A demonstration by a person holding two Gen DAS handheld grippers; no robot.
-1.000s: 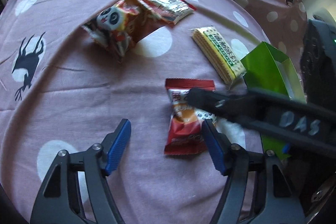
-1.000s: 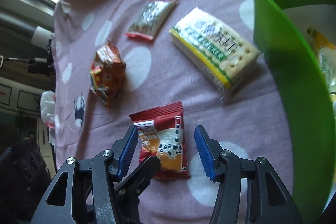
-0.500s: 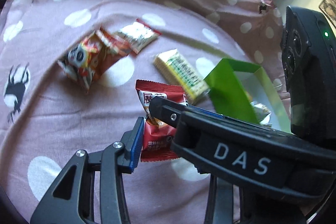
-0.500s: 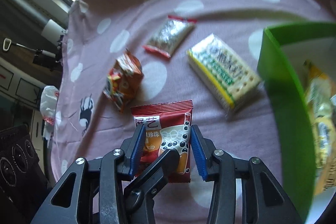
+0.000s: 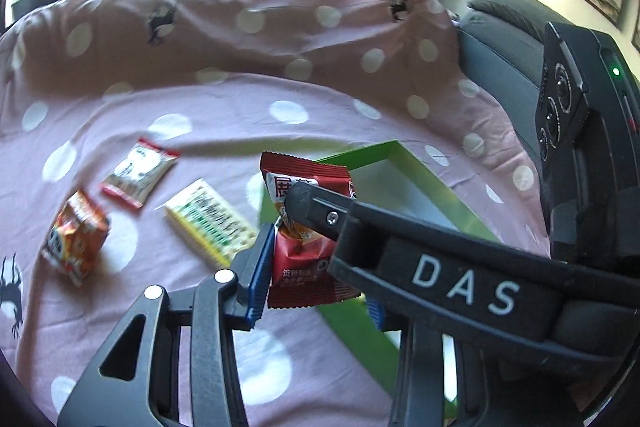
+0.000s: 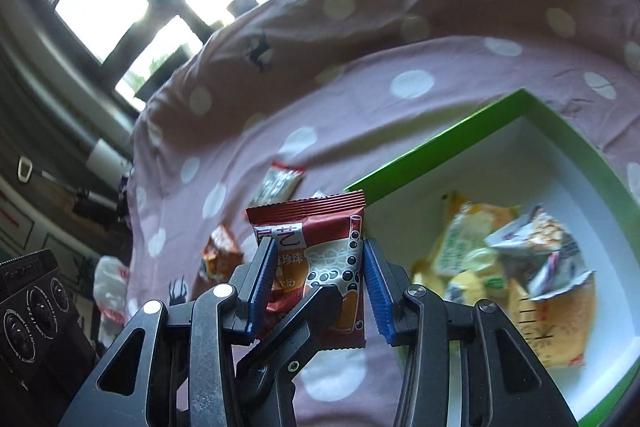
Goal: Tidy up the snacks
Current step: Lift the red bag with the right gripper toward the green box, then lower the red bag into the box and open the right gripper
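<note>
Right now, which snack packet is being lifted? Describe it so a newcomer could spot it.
Start at the green box on the pink dotted cloth. Beside its near wall, the red packet hangs clamped between blue gripper pads. Only it shows bubble tea and is off the cloth.

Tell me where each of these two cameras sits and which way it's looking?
Left wrist view: sits on the left gripper, looking down along its blue fingers at the red snack packet over the pink dotted cloth; the right gripper's black body crosses in front.
Right wrist view: sits on the right gripper, facing the same packet beside the green box; one left finger pokes in.
Shared: both grippers pinch that packet; box, cloth and window show in both.
</note>
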